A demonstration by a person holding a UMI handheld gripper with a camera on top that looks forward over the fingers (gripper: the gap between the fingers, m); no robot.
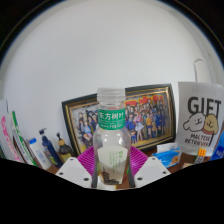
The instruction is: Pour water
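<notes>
surface: hidden below view, type cannot tell | back: framed group photo [122, 117] leaning at white wall | right: white GIFT bag [199, 118], upright, just beside frame | left: cluster of bottles [40, 148], partly cut off | front right: blue item [170, 156], unclear

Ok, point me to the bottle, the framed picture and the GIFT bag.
bottle [112, 128]: gripper view, on its green label, between the tongs [113, 170].
framed picture [150, 118]: gripper view, on the picture area right of the bottle.
GIFT bag [202, 112]: gripper view, on its white printed front.
</notes>
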